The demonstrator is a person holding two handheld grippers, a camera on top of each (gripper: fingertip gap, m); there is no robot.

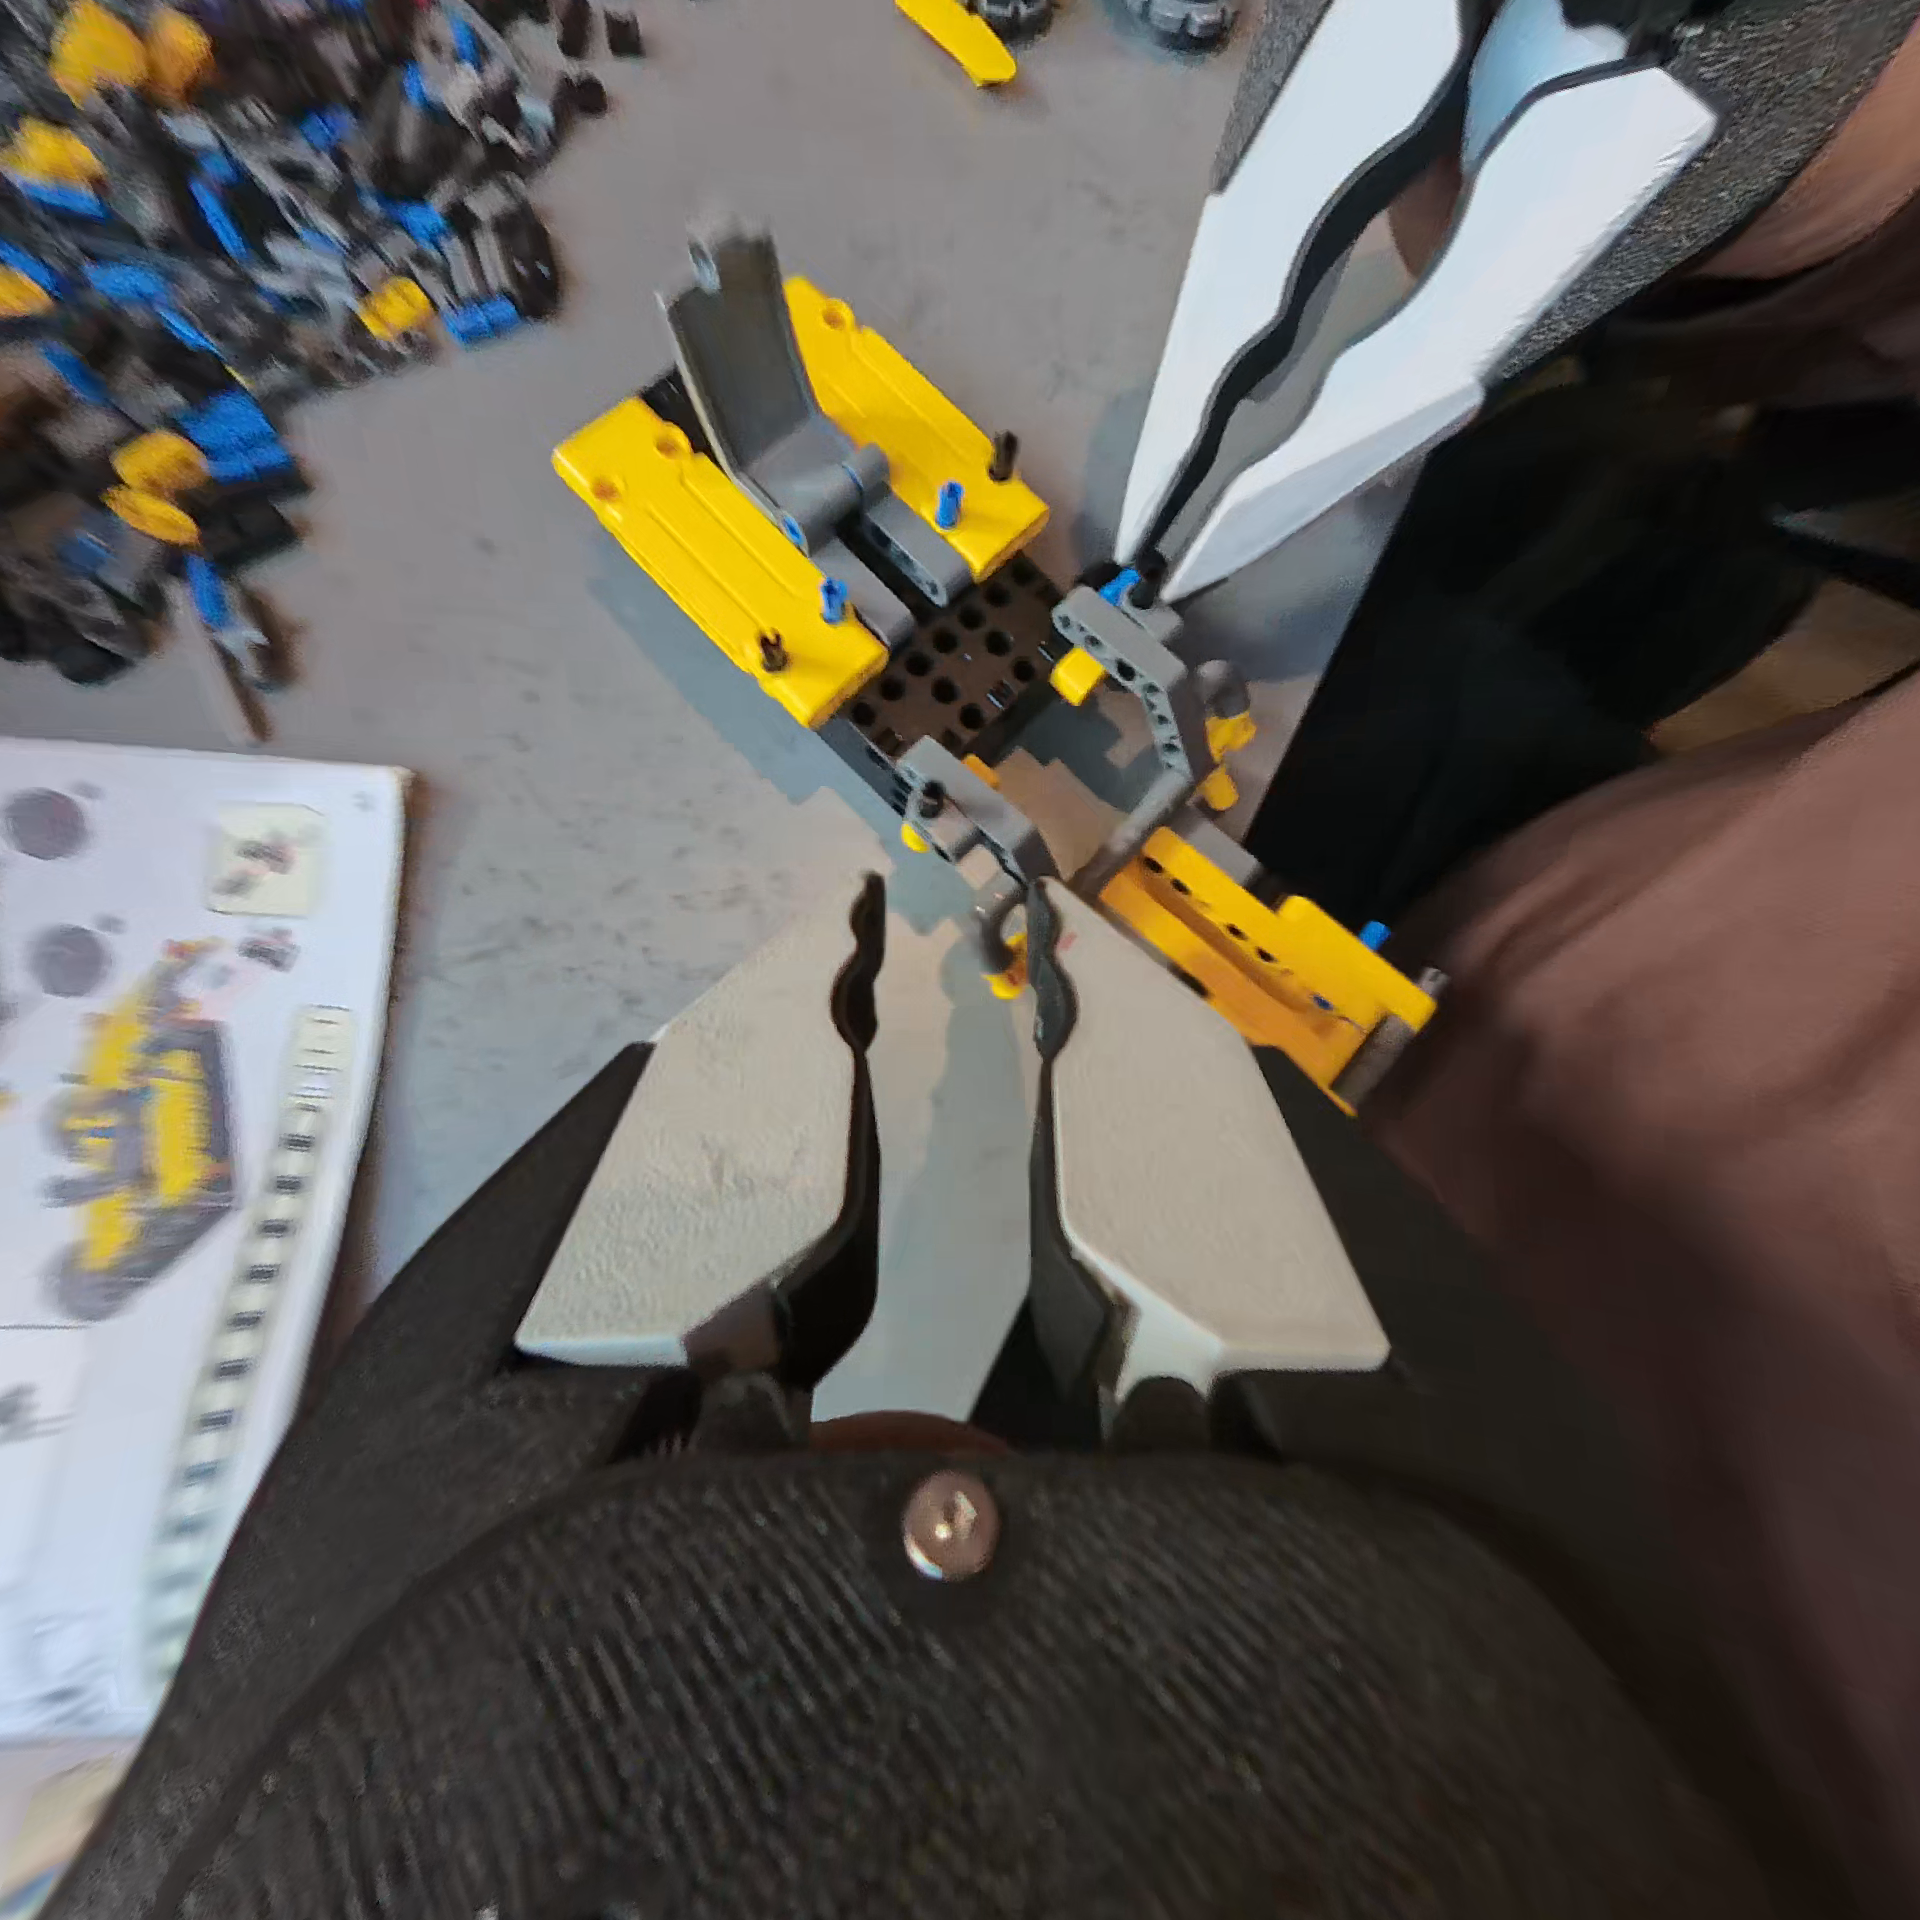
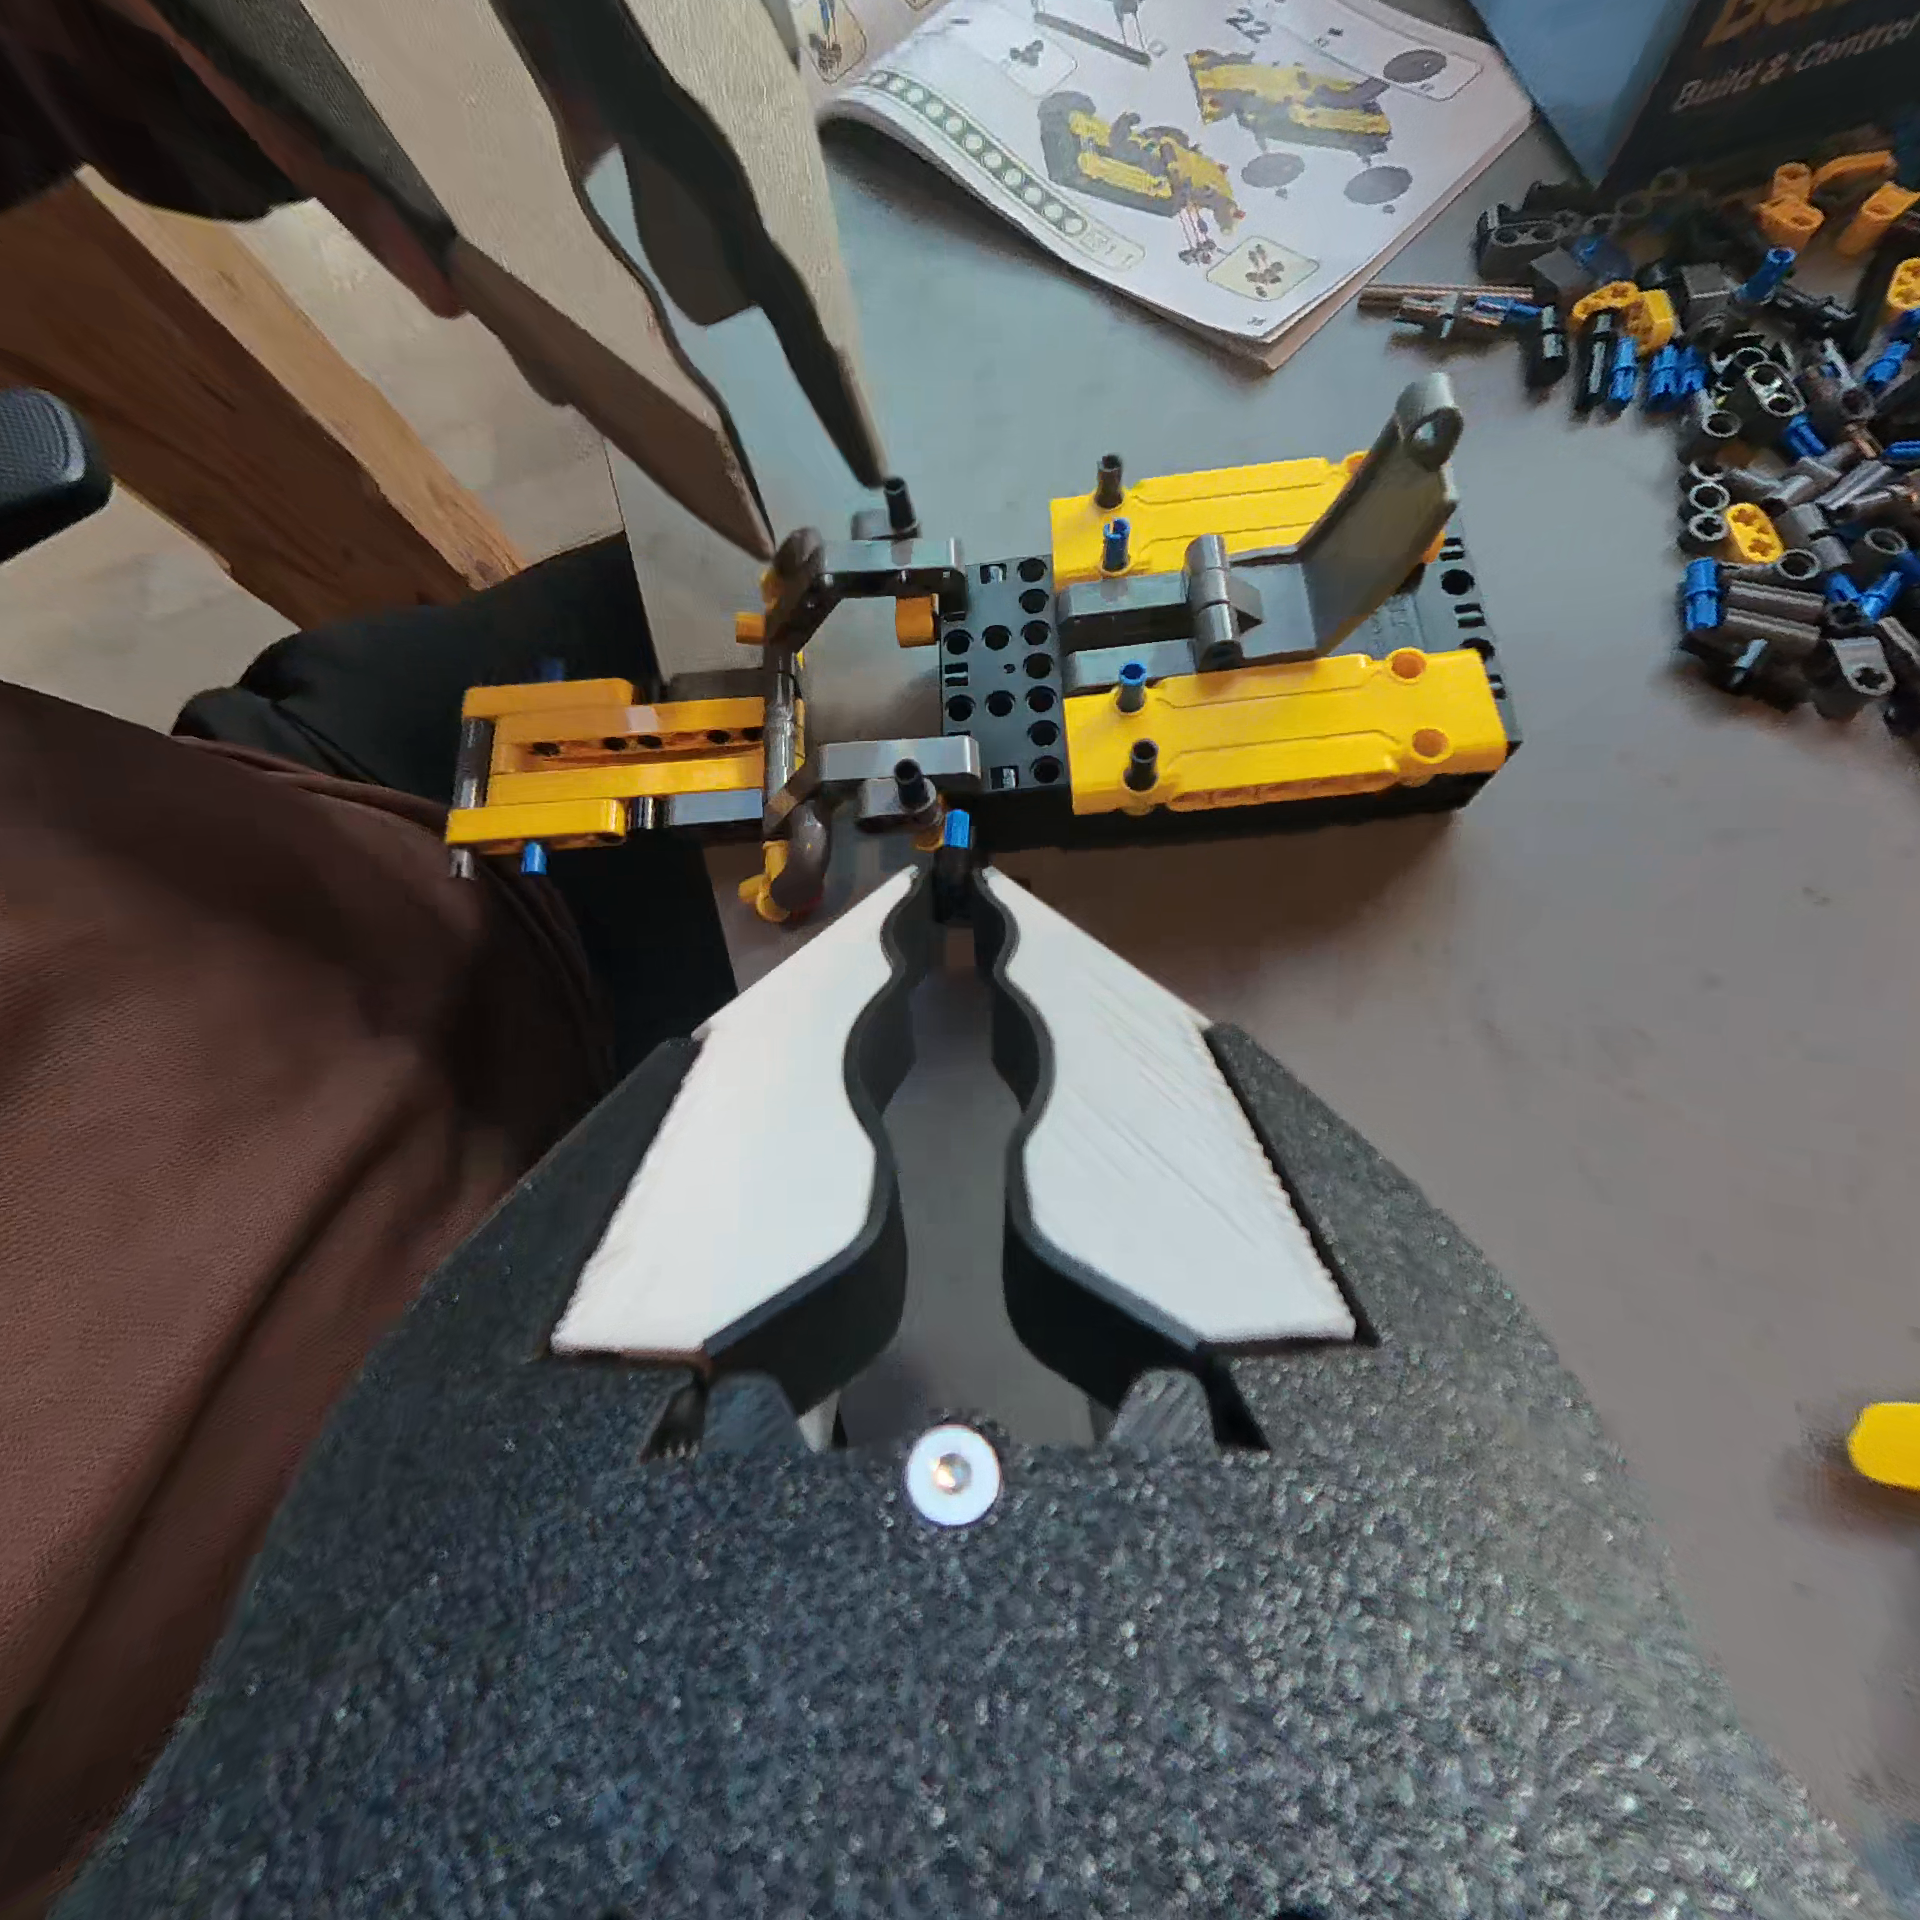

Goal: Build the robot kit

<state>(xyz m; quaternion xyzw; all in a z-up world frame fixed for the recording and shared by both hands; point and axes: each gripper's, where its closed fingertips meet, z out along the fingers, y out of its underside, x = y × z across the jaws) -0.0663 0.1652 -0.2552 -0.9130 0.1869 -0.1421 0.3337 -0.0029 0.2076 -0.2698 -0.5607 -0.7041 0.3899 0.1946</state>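
A partly built brick vehicle (image 1: pixel 940 649) of yellow panels, a black holed plate and grey beams lies on the grey floor; it also shows in the right wrist view (image 2: pixel 997 665). My right gripper (image 2: pixel 951 883) is shut on a small blue and black pin (image 2: pixel 956 836) and holds it against a grey beam at the model's near side. It enters the left wrist view from the upper right (image 1: pixel 1153 582). My left gripper (image 1: pixel 956 894) is open, its tips either side of the model's grey end frame (image 1: pixel 1143 727). One left fingertip (image 2: pixel 878 478) touches a black pin (image 2: pixel 899 507).
An open instruction booklet (image 1: pixel 187 1039) lies left of the model, also seen in the right wrist view (image 2: pixel 1195 156). A pile of loose black, blue and yellow pieces (image 1: pixel 208 312) (image 2: pixel 1787 468) lies beyond. A loose yellow piece (image 2: pixel 1886 1455), a dark box (image 2: pixel 1766 83), brown clothing (image 2: pixel 208 1143) and wooden furniture (image 2: pixel 260 416) border the area. The gap from one gripper's tips to the other's is roughly 9 cm.
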